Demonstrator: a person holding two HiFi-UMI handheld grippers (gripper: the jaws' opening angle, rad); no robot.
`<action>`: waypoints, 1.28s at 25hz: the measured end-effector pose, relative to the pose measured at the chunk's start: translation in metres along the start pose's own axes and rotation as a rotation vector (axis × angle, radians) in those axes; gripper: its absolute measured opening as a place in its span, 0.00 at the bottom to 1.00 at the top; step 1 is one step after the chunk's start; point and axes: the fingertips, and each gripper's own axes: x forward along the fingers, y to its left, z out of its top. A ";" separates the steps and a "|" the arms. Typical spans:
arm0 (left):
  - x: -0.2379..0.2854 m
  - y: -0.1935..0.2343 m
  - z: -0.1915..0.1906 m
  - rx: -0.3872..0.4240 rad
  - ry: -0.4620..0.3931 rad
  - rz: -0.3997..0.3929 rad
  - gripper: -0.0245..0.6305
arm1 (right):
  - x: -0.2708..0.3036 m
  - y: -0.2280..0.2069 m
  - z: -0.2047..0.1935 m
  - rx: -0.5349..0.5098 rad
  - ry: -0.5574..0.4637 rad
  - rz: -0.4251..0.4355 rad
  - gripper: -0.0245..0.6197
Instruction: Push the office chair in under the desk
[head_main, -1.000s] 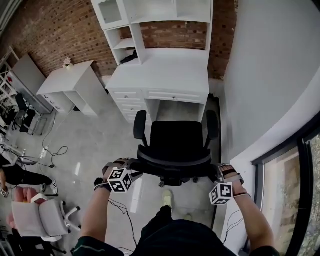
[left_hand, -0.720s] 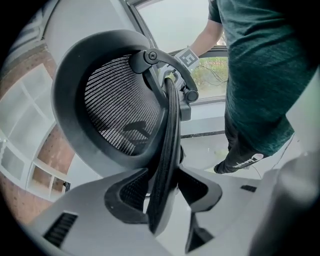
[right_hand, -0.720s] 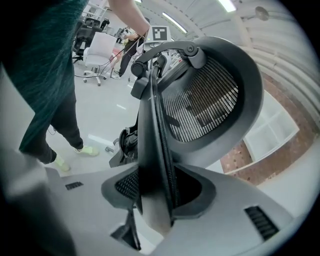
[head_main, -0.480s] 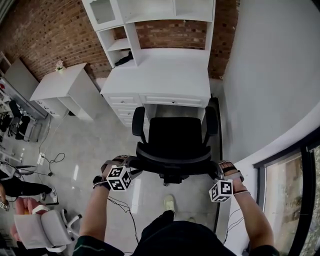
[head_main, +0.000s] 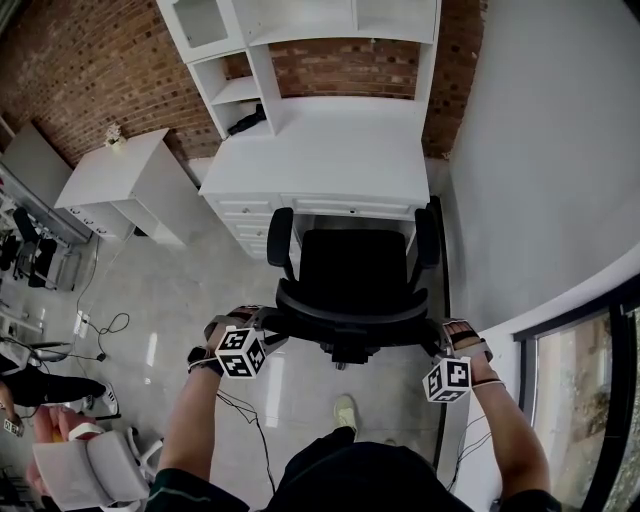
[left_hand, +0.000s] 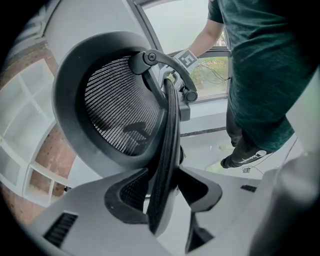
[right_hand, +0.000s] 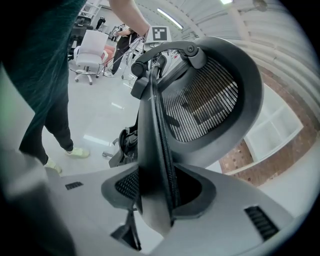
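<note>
At the top of the head view, a brick wall (head_main: 90, 70) runs behind a white desk (head_main: 330, 150) with a shelved hutch on it. A pale plain wall (head_main: 540, 150) fills the right side. A grey glossy floor (head_main: 190, 290) spreads across the left and lower middle. A smaller white desk (head_main: 120, 175) stands well apart at the upper left.

The black office chair (head_main: 352, 275) sits at the centre of the frame, just below the desk and facing its knee opening. The front ends of its two armrests reach the desk's front edge, while the seat and backrest are out on the floor, clear of the desk.

A white chair (head_main: 85, 470) shows at the lower left corner.

The left gripper (head_main: 268, 327) is at the left end of the backrest (left_hand: 120, 110), at the middle of the frame. In the left gripper view its jaws are clenched on the backrest's rim. The right gripper (head_main: 434, 347) is at the backrest's right end. In the right gripper view its jaws likewise grasp the rim, which stands upright between them.

A light shoe (head_main: 345, 412) is planted on the floor at lower centre, behind the chair.
</note>
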 end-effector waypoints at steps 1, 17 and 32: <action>0.001 0.004 -0.002 0.002 -0.003 -0.001 0.32 | 0.003 -0.003 0.000 0.001 0.002 0.000 0.28; 0.009 0.046 -0.026 0.039 -0.020 -0.029 0.32 | 0.030 -0.023 0.013 0.022 0.022 -0.021 0.28; 0.006 0.054 -0.035 0.049 -0.047 -0.058 0.33 | 0.036 -0.026 0.023 0.030 0.039 -0.042 0.28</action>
